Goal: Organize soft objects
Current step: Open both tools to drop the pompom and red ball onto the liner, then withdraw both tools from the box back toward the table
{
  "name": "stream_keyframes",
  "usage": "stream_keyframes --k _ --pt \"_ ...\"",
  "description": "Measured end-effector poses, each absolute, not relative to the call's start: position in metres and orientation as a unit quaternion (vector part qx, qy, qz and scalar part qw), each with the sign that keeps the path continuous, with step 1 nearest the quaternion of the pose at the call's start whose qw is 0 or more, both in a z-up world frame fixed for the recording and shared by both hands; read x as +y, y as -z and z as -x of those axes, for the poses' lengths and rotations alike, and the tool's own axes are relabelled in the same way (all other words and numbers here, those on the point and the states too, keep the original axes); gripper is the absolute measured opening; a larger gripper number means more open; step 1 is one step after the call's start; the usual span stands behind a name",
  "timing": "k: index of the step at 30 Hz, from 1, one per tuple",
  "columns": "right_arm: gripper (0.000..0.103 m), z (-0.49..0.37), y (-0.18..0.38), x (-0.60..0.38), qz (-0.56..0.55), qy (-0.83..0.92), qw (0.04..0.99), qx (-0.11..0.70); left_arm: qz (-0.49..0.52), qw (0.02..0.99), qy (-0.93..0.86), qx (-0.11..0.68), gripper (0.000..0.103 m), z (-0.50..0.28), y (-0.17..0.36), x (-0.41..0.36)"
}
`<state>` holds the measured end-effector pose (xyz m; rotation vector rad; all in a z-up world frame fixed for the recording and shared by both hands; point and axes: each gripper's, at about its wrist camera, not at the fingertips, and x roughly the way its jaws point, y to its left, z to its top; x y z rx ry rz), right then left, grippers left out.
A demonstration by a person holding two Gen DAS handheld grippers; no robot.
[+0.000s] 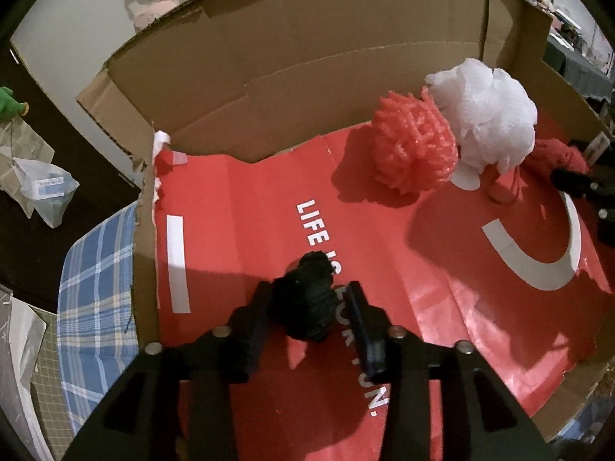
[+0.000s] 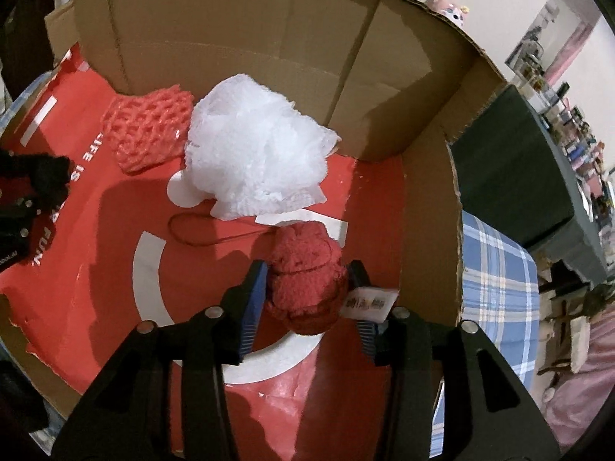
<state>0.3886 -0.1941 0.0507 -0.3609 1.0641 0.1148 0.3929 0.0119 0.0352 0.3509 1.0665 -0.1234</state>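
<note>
A black yarn ball [image 1: 307, 299] lies on the red printed floor of a cardboard box [image 1: 307, 57]. My left gripper [image 1: 309, 288] straddles it, open, with a small gap at its right finger. A red yarn ball [image 2: 303, 280] with a loose strand and a white label [image 2: 371, 301] rests on the box floor [image 2: 115, 230]. My right gripper [image 2: 307, 267] stands open around it, pads at its sides. Toward the back wall sit a white mesh pouf [image 2: 253, 150] and a coral foam net [image 2: 150, 130], touching each other. The right gripper [image 1: 584, 184] shows at the edge of the left wrist view.
The box stands on a blue plaid cloth [image 1: 96, 288]. Its tall flaps wall the back and the sides. Plastic bags [image 1: 42, 188] and a green toy [image 1: 7, 101] lie off to the left. A dark green covered table [image 2: 511, 176] stands to the right.
</note>
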Motion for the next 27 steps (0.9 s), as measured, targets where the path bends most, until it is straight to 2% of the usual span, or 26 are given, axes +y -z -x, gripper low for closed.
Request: stream_keyframes --k 3,6,16,19,21,27 --pt "0.061 -0.386 -0.049 -0.188 0.192 -0.047 0.847 0.493 -0.166 0.846 0.058 0.503 0.053 -0.391 -0.038 0.010" --pt "0.062 -0.383 -0.053 -0.189 0.191 -0.048 0.849 0.490 -0.163 0.850 0.058 0.498 0.064 -0.388 -0.042 0.007" --pt "0.063 -0.343 -0.098 -0.199 0.152 -0.065 0.878 0.449 -0.118 0.885 0.079 0.444 0.082 -0.347 -0.091 0.008" --pt "0.067 -0.322 -0.121 -0.201 0.140 -0.070 0.890 0.428 -0.101 0.896 0.087 0.424 0.087 -0.326 -0.110 0.009" --pt "0.071 -0.302 -0.139 -0.203 0.133 -0.074 0.901 0.407 -0.086 0.904 0.091 0.408 0.094 -0.312 -0.122 0.013" --pt "0.078 -0.244 -0.180 -0.211 0.104 -0.090 0.929 0.343 -0.045 0.931 0.088 0.351 0.098 -0.255 -0.156 0.023"
